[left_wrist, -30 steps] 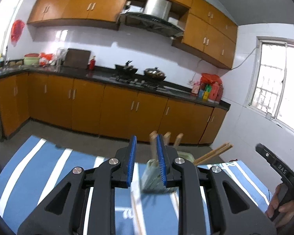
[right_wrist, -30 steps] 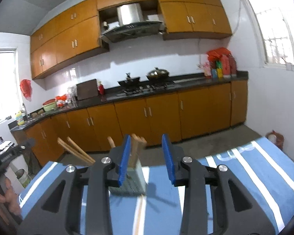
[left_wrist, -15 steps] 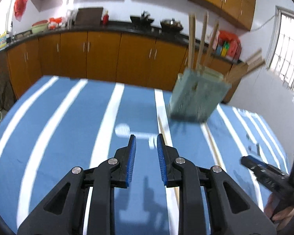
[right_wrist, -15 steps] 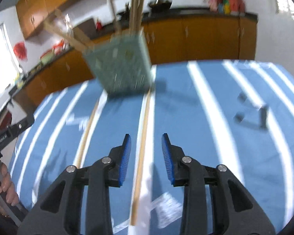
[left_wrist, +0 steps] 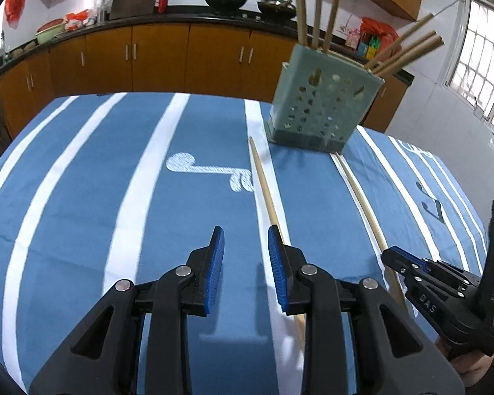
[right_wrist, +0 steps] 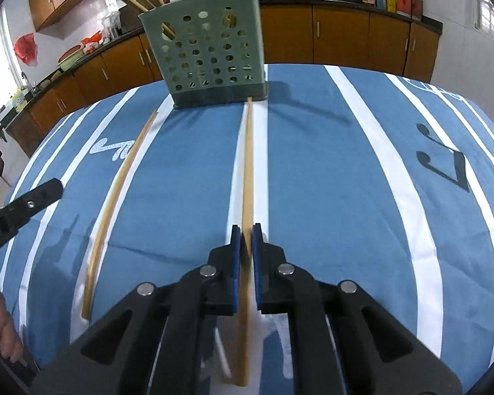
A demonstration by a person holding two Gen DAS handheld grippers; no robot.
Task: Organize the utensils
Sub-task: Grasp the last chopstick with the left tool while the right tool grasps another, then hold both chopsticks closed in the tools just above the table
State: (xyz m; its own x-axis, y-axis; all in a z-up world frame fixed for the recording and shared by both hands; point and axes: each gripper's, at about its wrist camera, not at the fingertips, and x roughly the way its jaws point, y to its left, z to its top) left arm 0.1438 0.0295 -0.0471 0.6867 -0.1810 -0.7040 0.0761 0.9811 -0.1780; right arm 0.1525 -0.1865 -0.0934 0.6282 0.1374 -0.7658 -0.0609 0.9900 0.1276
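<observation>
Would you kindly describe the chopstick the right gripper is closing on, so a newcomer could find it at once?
Start at the green perforated plastic utensil holder standing on the blue, white-striped tablecloth. Two pale wooden chopsticks lie flat on the cloth before it. The one meant runs from the holder's right corner along a white stripe, between the right gripper's blue pads; the other chopstick lies free to its left.

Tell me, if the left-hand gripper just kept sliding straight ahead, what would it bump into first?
Probably only the striped tablecloth. The left gripper is open; the chopstick and green utensil holder lie slightly right, though depth is uncertain.
</observation>
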